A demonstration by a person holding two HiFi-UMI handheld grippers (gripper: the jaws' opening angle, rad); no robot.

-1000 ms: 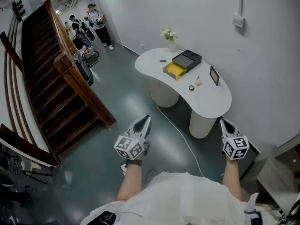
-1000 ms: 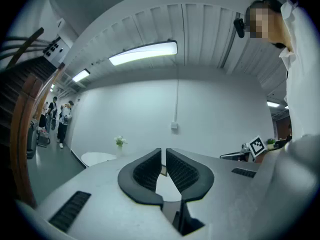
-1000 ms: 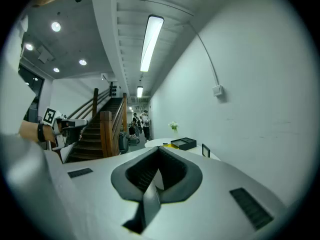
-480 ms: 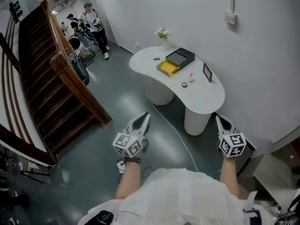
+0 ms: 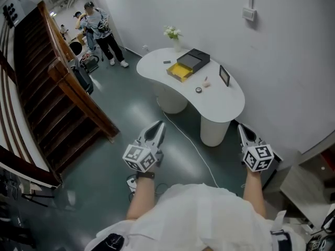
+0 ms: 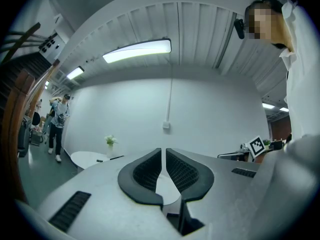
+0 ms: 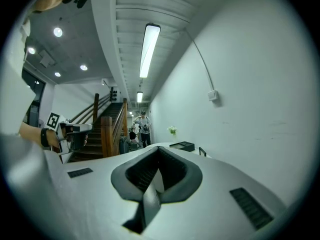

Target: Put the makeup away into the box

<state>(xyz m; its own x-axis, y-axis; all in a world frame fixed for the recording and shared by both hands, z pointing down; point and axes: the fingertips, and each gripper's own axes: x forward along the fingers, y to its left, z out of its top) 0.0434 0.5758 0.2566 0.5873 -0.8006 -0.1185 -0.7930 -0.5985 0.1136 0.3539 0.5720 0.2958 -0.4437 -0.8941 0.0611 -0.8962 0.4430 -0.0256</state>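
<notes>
A white curved table stands ahead against the wall. On it lies an open box with a yellow inside and a black lid. Near it are a small round dark item, a pale pinkish item, a small flat dark item and a standing little frame. My left gripper and right gripper are held out over the floor, well short of the table, both shut and empty. The box shows far off in the right gripper view.
A wooden staircase with a railing runs along the left. People stand at the far end of the hall. A vase of flowers sits at the table's back. A white cable crosses the dark floor. A wall socket is mounted above.
The table has shifted left and slightly nearer in the head view as I walk forward. Both grippers stay shut and held out. A person in the hall has stepped closer.
</notes>
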